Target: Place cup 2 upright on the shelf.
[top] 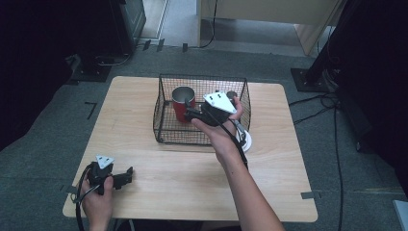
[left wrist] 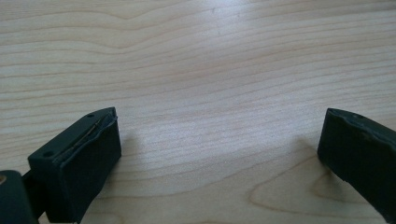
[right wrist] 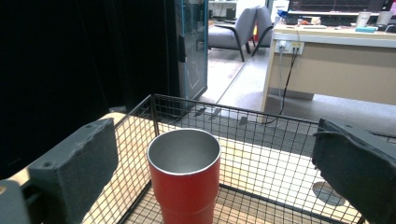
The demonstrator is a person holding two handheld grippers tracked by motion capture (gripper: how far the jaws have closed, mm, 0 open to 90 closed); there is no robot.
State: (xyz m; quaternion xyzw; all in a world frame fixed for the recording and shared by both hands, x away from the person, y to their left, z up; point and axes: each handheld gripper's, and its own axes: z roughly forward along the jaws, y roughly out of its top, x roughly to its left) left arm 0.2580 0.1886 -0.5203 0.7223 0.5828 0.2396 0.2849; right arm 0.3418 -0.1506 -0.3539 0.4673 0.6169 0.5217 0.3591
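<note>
You have one red cup (top: 183,103) standing upright in one wire basket (top: 166,132) on the surface (top: 144,159). Your right tongs (top: 188,113) gape wide just beside it, holding nothing; your left tongs (top: 129,173) rest wide, empty.

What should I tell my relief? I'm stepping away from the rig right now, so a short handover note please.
Right gripper: open, nothing held, over the basket beside the cup, not touching it.
Left gripper: open, empty, low over the table at its near left corner.
Cup: red, steel inside, upright in the basket, left of its middle. It looks empty.
Done: cup stands in the basket.
Left: draw the right gripper clear of the basket; a white disc lies on the table by the basket's right side, partly hidden by the arm.
</note>
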